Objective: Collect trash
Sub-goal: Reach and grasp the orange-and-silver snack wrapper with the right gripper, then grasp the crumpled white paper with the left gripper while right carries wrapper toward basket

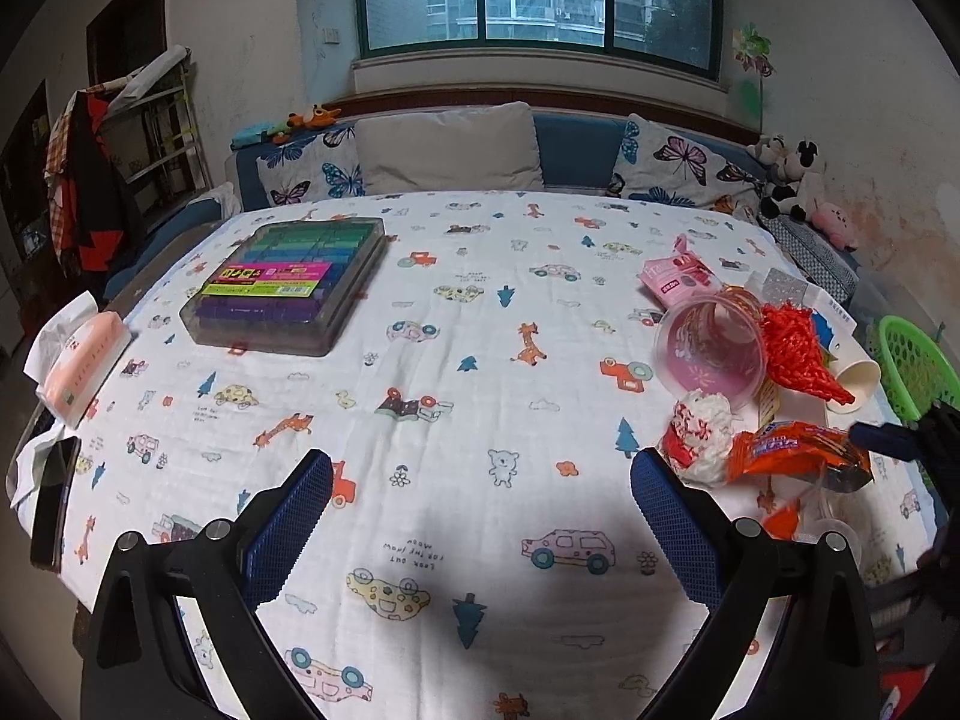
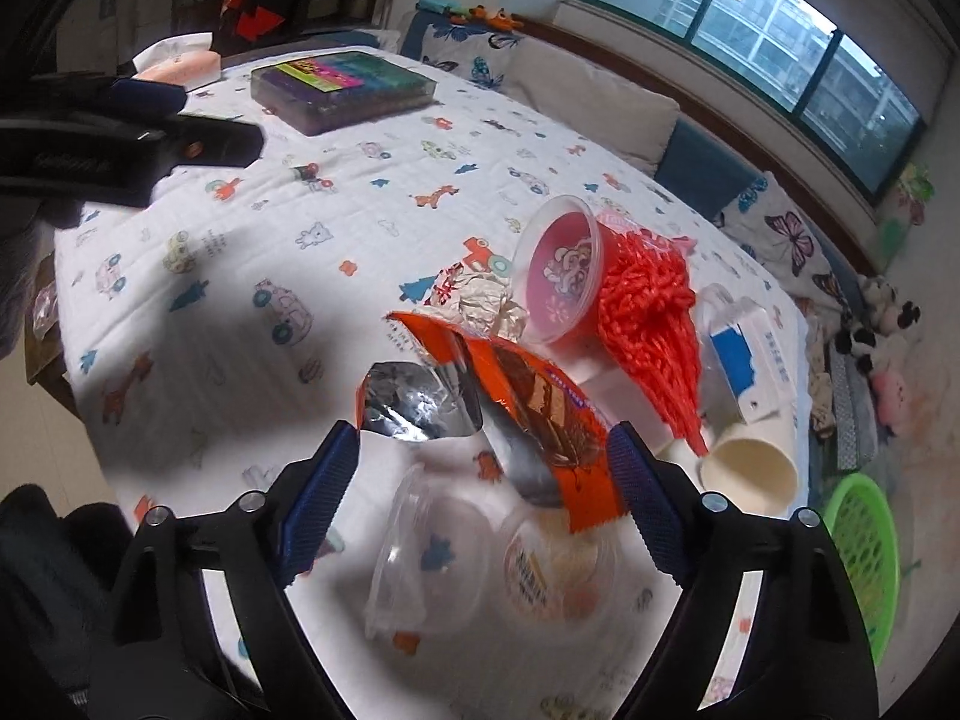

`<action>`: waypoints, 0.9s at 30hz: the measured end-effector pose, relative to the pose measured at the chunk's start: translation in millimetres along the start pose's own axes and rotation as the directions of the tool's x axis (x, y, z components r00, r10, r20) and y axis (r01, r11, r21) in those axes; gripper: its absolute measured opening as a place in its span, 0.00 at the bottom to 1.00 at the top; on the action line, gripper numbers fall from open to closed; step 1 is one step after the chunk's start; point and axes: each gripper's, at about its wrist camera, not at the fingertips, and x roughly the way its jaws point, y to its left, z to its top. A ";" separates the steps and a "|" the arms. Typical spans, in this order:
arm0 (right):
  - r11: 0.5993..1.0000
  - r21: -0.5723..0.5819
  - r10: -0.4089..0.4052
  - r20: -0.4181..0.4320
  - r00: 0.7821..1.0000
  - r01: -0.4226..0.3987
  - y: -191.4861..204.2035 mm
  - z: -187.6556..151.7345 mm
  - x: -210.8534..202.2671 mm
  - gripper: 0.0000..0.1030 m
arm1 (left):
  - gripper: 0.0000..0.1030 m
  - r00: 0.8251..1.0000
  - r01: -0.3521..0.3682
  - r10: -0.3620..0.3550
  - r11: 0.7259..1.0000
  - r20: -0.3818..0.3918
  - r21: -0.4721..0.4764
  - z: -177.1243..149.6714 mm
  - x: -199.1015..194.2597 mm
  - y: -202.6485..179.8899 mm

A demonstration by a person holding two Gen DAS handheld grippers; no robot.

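Trash lies at the table's right side. An orange snack wrapper point(image 2: 528, 402) with a silver inside lies between the fingers of my open right gripper point(image 2: 486, 462), above a clear plastic cup point(image 2: 432, 552); it also shows in the left wrist view point(image 1: 798, 450). Beyond it are a crumpled white-and-red wrapper point(image 2: 486, 300), a pink plastic cup point(image 2: 558, 270) on its side, a red net bag point(image 2: 654, 312) and a paper cup point(image 2: 750, 468). My left gripper point(image 1: 480, 492) is open and empty over bare tablecloth, left of the trash.
A green basket point(image 2: 864, 546) stands off the table's right edge. A clear box of coloured items point(image 1: 288, 282), a pink tissue pack point(image 1: 84, 354) and a phone point(image 1: 54, 498) lie at the left. A pink packet point(image 1: 678, 276) lies farther back. A sofa runs behind the table.
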 end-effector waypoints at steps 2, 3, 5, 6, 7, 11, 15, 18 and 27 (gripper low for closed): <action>1.000 0.012 -0.003 -0.009 1.000 0.004 -4.9 2.7 6.0 0.71 | 0.93 1.000 0.010 -0.010 1.000 -0.001 0.009 -0.2 1.5 -2.1; 1.000 0.029 -0.003 -0.014 1.000 0.003 -9.1 3.5 9.0 0.69 | 0.93 1.000 0.012 -0.012 1.000 -0.001 0.015 -0.4 1.9 -3.4; 0.998 0.056 0.011 -0.020 1.000 -0.010 -15.9 4.5 11.5 0.64 | 0.93 1.000 0.022 -0.022 0.999 -0.004 0.031 -0.5 3.8 -7.0; 0.997 0.073 0.017 -0.020 1.000 -0.016 -20.2 4.6 12.4 0.62 | 0.93 1.000 0.027 -0.027 0.999 -0.007 0.037 -0.3 5.0 -8.6; 0.997 0.081 0.020 -0.021 1.000 -0.018 -22.9 4.5 12.9 0.59 | 0.93 1.000 0.031 -0.030 0.999 -0.009 0.043 -0.3 6.2 -10.2; 0.991 0.127 0.039 -0.020 0.999 -0.036 -33.9 2.2 12.6 0.45 | 0.93 0.998 0.065 -0.064 0.996 -0.023 0.063 0.4 11.4 -17.5; 0.980 0.190 0.052 0.000 0.999 -0.051 -44.1 -0.1 7.8 0.37 | 0.93 0.991 0.130 -0.125 0.984 -0.047 0.118 -0.6 17.8 -34.5; 0.962 0.262 0.070 0.027 0.997 -0.075 -55.2 -4.9 0.9 0.33 | 0.93 0.983 0.176 -0.167 0.974 -0.072 0.145 -1.1 23.9 -47.1; 0.916 0.391 0.049 0.105 0.993 -0.087 -80.6 -20.8 -33.4 0.31 | 0.82 0.946 0.312 -0.285 0.928 -0.155 0.202 4.5 55.5 -90.0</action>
